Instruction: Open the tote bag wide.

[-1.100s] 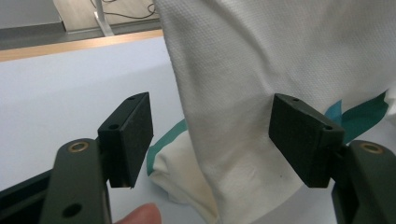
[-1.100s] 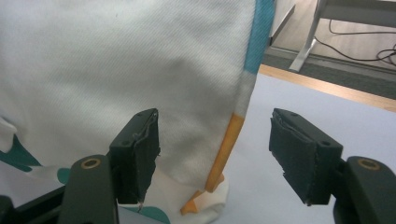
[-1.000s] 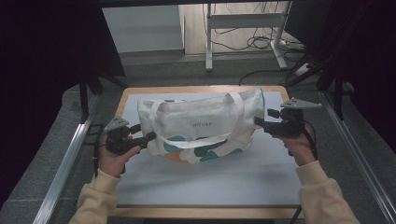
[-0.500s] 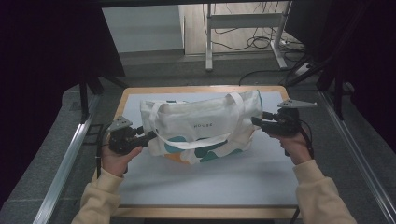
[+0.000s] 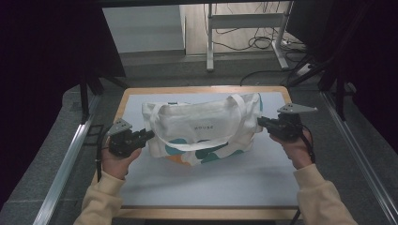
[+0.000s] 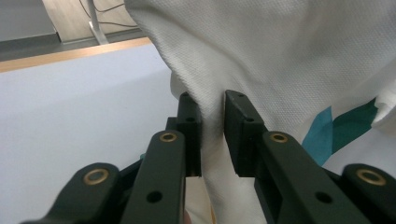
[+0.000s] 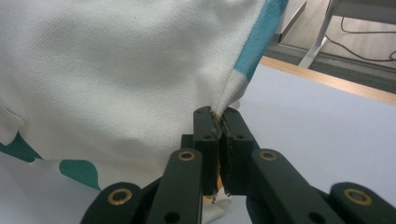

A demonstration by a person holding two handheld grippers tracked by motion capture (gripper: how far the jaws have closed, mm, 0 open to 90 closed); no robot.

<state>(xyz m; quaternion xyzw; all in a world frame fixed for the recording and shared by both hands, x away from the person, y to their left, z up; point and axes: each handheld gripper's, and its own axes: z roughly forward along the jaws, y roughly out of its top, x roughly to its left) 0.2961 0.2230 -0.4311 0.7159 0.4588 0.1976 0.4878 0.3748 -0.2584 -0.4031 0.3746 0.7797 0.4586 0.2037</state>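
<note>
A white tote bag [image 5: 202, 129] with teal and orange patches and long handles lies on the pale blue mat [image 5: 211, 183]. My left gripper [image 5: 149, 134] is at the bag's left end. Its jaws have just been closing, and in the left gripper view [image 6: 213, 105] a fold of the white cloth [image 6: 289, 56] is pinched between the pads. My right gripper [image 5: 259, 122] is at the bag's right end. Its jaws have also just been closing, and in the right gripper view [image 7: 218, 114] they clamp the bag's edge [image 7: 116, 70] near a teal stripe.
The mat lies on a wooden-rimmed board [image 5: 202, 89]. Metal rails [image 5: 65, 159] run along both sides of the table. A white desk frame [image 5: 244, 28] and cables stand on the floor beyond. Bare mat lies in front of the bag.
Both pairs of jaws went from wide apart beside the bag's ends to closed on its cloth. The hands stayed in place and the bag barely shifted.
</note>
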